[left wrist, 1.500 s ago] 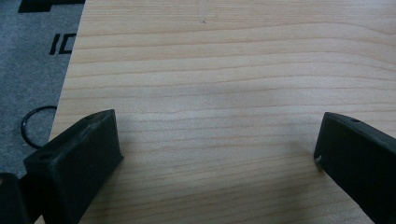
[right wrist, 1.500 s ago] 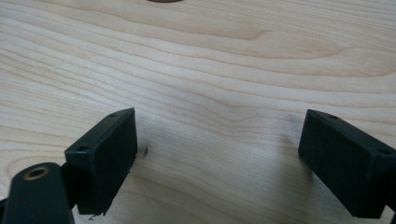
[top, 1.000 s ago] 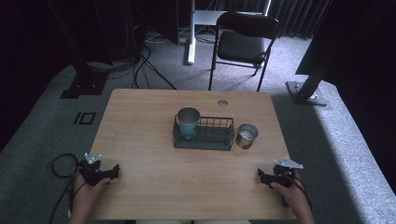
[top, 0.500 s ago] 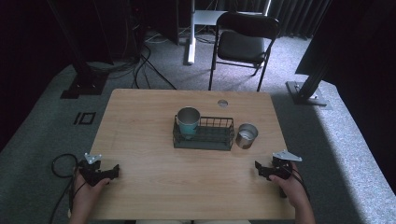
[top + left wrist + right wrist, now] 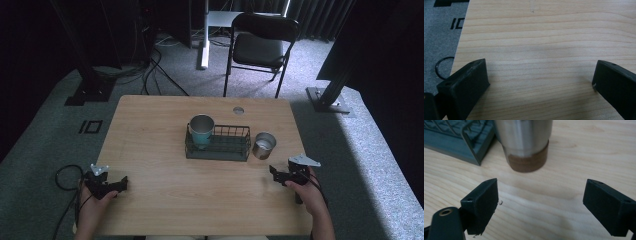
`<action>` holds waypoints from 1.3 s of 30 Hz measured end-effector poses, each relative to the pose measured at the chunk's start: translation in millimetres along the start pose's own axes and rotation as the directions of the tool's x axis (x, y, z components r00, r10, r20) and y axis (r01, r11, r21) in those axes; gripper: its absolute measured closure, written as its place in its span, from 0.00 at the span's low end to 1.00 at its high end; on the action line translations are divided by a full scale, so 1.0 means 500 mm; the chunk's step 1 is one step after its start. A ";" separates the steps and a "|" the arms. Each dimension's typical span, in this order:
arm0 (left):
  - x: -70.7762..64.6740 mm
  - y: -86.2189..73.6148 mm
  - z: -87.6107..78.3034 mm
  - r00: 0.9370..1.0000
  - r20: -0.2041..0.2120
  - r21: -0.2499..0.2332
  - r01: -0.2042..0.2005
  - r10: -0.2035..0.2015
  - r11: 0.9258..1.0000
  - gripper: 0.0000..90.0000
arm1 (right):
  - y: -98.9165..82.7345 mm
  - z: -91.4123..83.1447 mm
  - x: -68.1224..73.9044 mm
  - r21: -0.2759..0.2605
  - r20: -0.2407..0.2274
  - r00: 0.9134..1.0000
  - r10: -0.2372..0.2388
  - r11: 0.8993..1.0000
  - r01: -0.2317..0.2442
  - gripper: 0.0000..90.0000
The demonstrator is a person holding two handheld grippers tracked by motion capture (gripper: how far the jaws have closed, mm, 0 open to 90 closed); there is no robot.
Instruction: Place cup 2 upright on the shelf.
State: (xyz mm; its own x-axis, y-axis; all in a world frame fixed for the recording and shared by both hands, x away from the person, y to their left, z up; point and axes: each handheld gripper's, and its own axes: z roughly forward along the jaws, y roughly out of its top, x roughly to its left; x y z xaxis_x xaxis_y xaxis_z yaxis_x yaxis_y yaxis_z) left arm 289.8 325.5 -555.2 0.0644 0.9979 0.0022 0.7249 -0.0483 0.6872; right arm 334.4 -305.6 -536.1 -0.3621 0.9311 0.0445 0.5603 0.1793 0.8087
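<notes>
A dark wire rack [image 5: 218, 143] stands mid-table with a teal-bottomed steel cup [image 5: 201, 130] inside its left end. A second steel cup [image 5: 263, 145] with a brown base [image 5: 527, 162] stands on the wood just right of the rack [image 5: 461, 137]. My right gripper [image 5: 278, 172] is open, a short way in front of that cup, which sits just beyond its jaws [image 5: 541, 205]. My left gripper [image 5: 117, 185] rests open at the table's front left over bare wood [image 5: 541, 82].
The wooden table [image 5: 165, 115] has a round cable hole [image 5: 238, 110] at the back. A black folding chair [image 5: 260, 47] stands behind it, with a dark stand foot [image 5: 327, 100] at the right. Cables [image 5: 62, 175] lie on the grey carpet at the left.
My right gripper has moved forward and slightly left, closer to the steel cup by the rack. The left gripper has stayed put.
</notes>
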 end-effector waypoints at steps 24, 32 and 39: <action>0.000 0.000 0.000 1.000 0.000 0.001 -0.001 0.001 1.000 0.01 | 0.054 0.052 0.004 -0.055 -0.025 1.000 -0.007 0.998 0.006 0.14; 0.000 0.000 0.000 1.000 0.000 0.000 0.000 0.000 1.000 0.01 | 0.070 0.068 0.011 -0.072 -0.050 0.999 -0.009 0.997 0.006 0.14; 0.000 0.000 0.000 1.000 0.000 0.001 -0.001 0.001 1.000 0.01 | 0.075 0.079 0.017 -0.082 -0.059 0.998 -0.025 0.996 0.020 0.14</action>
State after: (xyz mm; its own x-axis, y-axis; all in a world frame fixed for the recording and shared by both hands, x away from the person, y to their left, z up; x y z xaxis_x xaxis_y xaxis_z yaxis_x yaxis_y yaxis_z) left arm 289.7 325.6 -555.1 0.0649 0.9979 0.0026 0.7253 -0.0490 0.6867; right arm 381.9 -278.3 -528.5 -0.4189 0.9061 0.0588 0.4899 0.1709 0.8549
